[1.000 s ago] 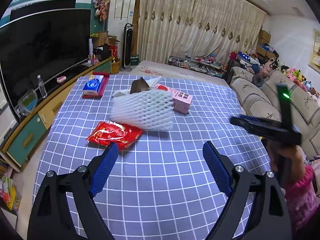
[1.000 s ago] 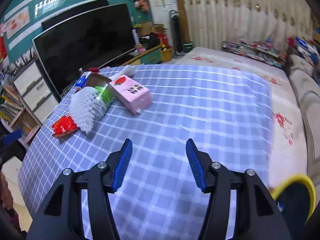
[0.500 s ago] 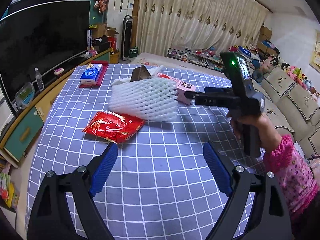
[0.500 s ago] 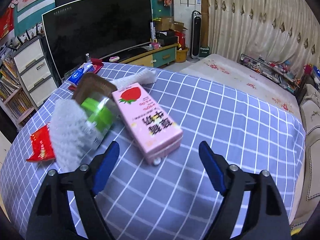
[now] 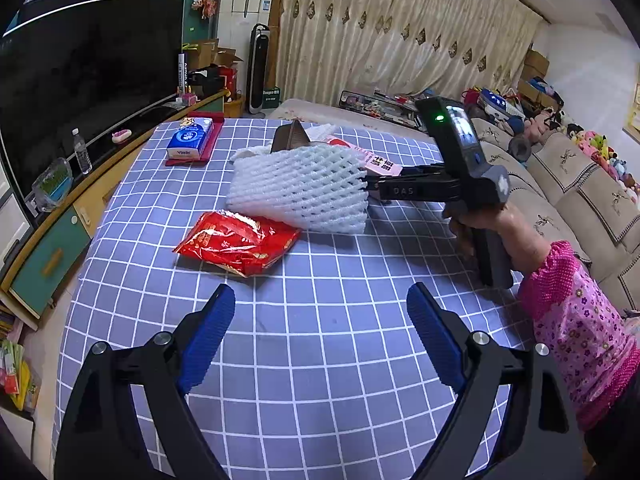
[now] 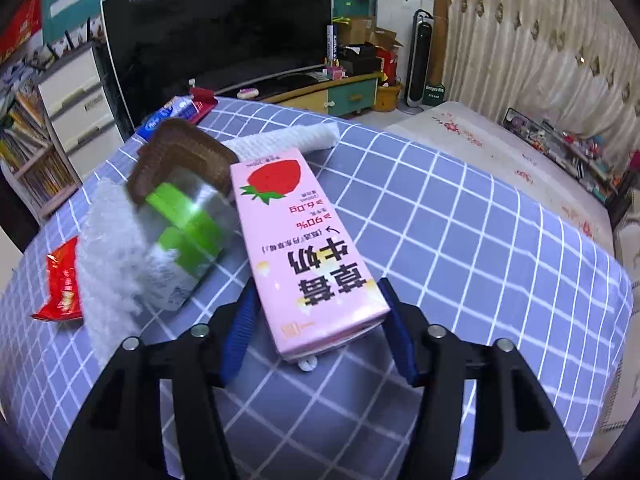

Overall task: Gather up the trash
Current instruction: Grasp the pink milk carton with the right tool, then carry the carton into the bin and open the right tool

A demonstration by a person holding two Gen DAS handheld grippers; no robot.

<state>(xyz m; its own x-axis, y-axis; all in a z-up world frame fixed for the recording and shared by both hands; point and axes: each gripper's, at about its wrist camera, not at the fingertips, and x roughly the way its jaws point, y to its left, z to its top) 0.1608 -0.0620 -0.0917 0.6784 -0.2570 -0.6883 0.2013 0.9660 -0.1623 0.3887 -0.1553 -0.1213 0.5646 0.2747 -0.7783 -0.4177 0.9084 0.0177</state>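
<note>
A pink strawberry milk carton (image 6: 308,256) lies on the blue checked tablecloth (image 6: 460,220). My right gripper (image 6: 318,312) is open with its fingers on either side of the carton's near end. To its left lie a green-labelled clear bottle (image 6: 188,232), a white foam net (image 6: 108,264), a brown cardboard piece (image 6: 176,152) and a red snack wrapper (image 6: 62,280). In the left wrist view my left gripper (image 5: 320,312) is open and empty above the cloth, short of the red wrapper (image 5: 236,242) and foam net (image 5: 300,188). The right gripper body (image 5: 448,184) reaches in from the right.
A blue tissue pack (image 5: 190,142) on a red tray sits at the table's far left corner. A TV (image 5: 80,80) and a low cabinet stand along the left side. A sofa (image 5: 568,184) is on the right. A second white foam roll (image 6: 288,138) lies behind the carton.
My right gripper has moved forward to the pink carton, which now sits between its fingers. The left gripper has stayed nearly still.
</note>
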